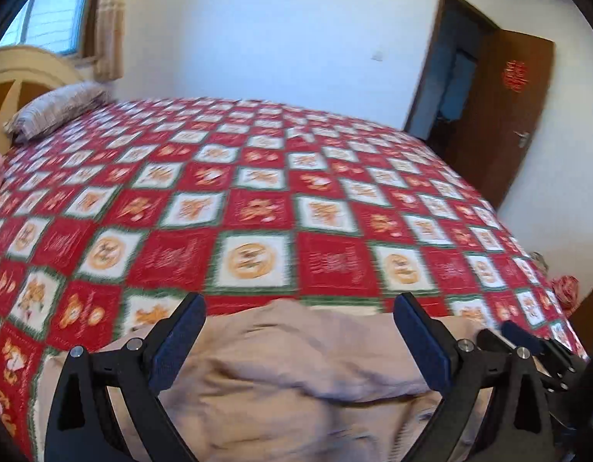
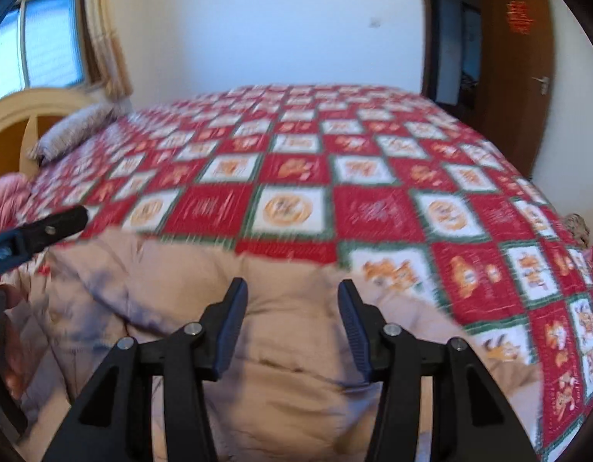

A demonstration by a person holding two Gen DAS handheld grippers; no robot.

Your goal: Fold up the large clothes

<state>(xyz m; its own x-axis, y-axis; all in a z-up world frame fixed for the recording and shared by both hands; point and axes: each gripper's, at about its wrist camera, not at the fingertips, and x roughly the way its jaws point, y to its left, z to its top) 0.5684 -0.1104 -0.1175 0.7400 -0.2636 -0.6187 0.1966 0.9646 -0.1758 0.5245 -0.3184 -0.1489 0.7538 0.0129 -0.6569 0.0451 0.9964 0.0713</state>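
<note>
Beige and padded, the large garment [image 1: 296, 365] lies rumpled on the near edge of the bed [image 1: 258, 200], directly under and between both pairs of tongs. The left tongs [image 1: 298, 310] gape wide above the cloth with nothing between the pads; the right tongs [image 2: 292, 294] stand roughly half apart, also released, their tips just over a soft ridge of fabric. Neither pair presses on the garment. The likely step is picking grip points for a fold: each pair should drop onto an outer edge or corner, not the puffy middle, and take a single layer so the cloth lifts flat and even. Only the left wrist view shows the right tongs poking in at its lower right, beyond the garment's end. Only the right wrist view shows one left finger [image 2: 46, 227] crossing at far left, a pink bundle [image 2: 5, 200] behind it, and the garment's spread toward that side.
</note>
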